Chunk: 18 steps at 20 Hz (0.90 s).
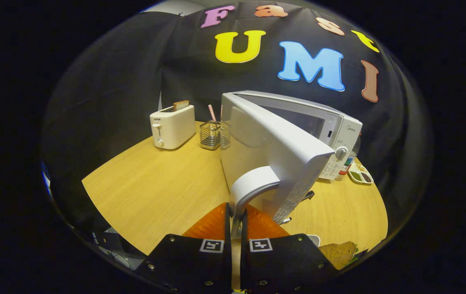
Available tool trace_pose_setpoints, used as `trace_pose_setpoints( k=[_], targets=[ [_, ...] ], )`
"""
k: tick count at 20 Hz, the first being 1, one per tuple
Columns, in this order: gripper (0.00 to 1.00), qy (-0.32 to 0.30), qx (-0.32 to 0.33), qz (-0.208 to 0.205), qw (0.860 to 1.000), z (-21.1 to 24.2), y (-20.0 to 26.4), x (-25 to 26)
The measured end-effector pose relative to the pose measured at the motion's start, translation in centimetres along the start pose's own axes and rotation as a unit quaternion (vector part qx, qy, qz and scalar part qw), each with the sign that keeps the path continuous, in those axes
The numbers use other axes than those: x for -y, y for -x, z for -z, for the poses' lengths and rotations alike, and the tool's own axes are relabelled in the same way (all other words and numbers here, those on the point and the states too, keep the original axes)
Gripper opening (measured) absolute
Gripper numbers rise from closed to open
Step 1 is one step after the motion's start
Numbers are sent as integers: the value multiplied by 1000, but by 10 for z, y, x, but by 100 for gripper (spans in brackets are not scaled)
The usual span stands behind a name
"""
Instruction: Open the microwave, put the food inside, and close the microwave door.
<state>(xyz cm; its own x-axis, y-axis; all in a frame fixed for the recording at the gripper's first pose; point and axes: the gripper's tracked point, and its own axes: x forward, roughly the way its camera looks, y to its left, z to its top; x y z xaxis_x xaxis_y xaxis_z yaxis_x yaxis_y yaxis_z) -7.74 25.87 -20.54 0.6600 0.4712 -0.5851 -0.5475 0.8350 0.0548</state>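
Pinching the curved door handle (253, 183) between them, the gripper (236, 216) fingers sit nearly closed on its lower end. The microwave (322, 122) door (265, 147) stands swung open over the wooden table (155, 192), and the food (341, 253) lies just beside the fingers.

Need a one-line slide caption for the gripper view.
Gripper shut on curved white door handle, white microwave door swung open on wooden table.

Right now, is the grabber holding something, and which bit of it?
Yes. The gripper is shut on the microwave door, pinching its curved handle near the lower end. The door stands swung open.
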Motion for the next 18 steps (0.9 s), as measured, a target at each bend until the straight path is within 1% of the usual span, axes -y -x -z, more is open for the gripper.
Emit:
trace_pose_setpoints(
  k=[3, 5, 7, 9, 10, 11, 12, 14, 16, 18],
  targets=[
    [11, 18, 21, 0, 1000, -7, 11, -31],
    [11, 27, 35, -10, 999, -11, 16, -53],
    [12, 28, 43, -33, 998, -13, 24, -78],
    [13, 26, 50, -71, 996, -13, 35, -106],
    [41, 27, 56, -86, 994, -15, 44, -117],
    [52, 26, 67, -95, 993, -20, 52, -122],
    [67, 24, 77, -101, 992, -22, 59, -124],
    [76, 14, 95, -102, 990, -31, 74, -119],
    [76, 3, 111, -89, 990, -39, 85, -103],
    [76, -6, 128, -61, 990, -46, 99, -75]
  ],
)
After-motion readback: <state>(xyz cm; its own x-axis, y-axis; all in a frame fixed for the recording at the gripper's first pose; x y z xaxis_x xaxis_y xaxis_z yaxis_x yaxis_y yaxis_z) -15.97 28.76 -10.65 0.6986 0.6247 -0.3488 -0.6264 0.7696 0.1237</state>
